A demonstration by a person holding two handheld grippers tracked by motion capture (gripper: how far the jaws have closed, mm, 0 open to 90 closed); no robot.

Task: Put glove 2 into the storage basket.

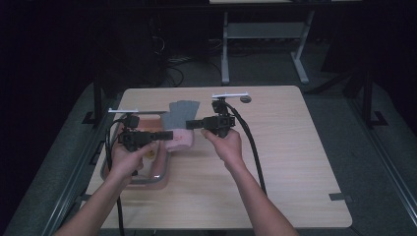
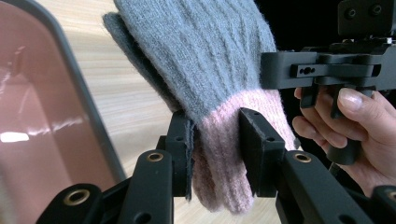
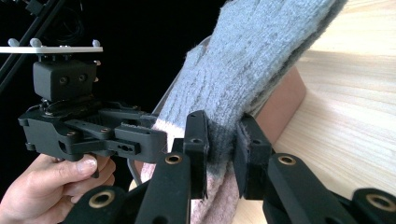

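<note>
Both your grippers pinch one glove [image 1: 181, 125] — the left gripper [image 1: 167, 134] on its pink cuff, the right gripper [image 1: 192, 124] on the grey part — beside the tray [image 1: 160, 178].

both grippers [image 1: 169, 134] [image 1: 192, 124] clamped, facing inward

Prob. a lab; bare test table [image 1: 295, 162]; cables on dark floor [image 1: 172, 64]

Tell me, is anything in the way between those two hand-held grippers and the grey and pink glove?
Nothing visible is. Both already clamp the glove: the left hand-held gripper pinches its pink cuff, and the right hand-held gripper pinches the grey knit just above the cuff. The glove hangs between them, beside the pink tray.
</note>
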